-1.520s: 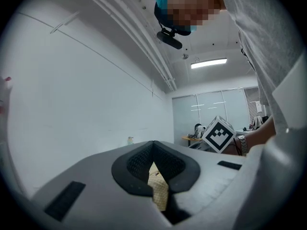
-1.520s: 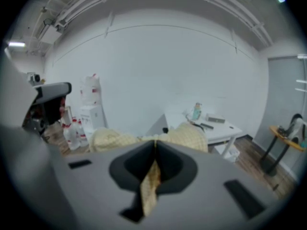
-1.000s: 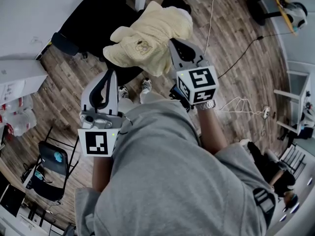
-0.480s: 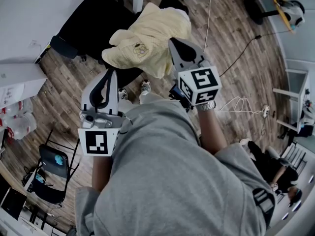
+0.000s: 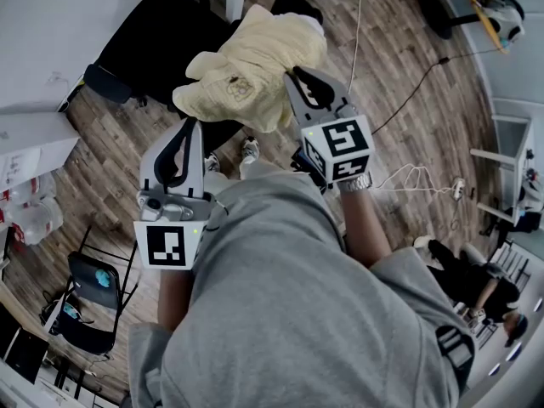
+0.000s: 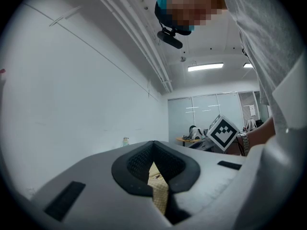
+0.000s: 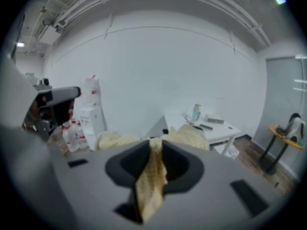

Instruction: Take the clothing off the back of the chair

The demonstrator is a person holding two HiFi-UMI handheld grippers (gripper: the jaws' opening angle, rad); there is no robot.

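Over the black chair (image 5: 157,36), beside the white counter (image 5: 42,24) corner: cream garment (image 5: 255,53), bunched, held up by its right edge. Contact with the chair not readable from above. Small round patch (image 5: 243,82) on the cloth's near face.

Right gripper (image 5: 296,76):
- tilted downward, tips at the garment's right edge.
- jaws only just eased apart a little, gap narrow.
- fold of waffle-textured cloth pinched between the pads, trailing back down the throat toward the camera.
- rest of the garment spread beyond the tips, seen in the right gripper view.

Left gripper (image 5: 193,127):
- held level, nearer the body than the garment, just short of its lower left edge and apart from it.
- closed, tips together.
- left gripper view: pads meeting at the front, pale yellow strip showing in the slot behind them. Cloth or floor seen through the slot, not decidable.

Under the chair: wood floor (image 5: 408,143), white cable (image 5: 416,100) trailing across it to the chair's right. Grey shirt (image 5: 280,313) filling the lower half of the head view.
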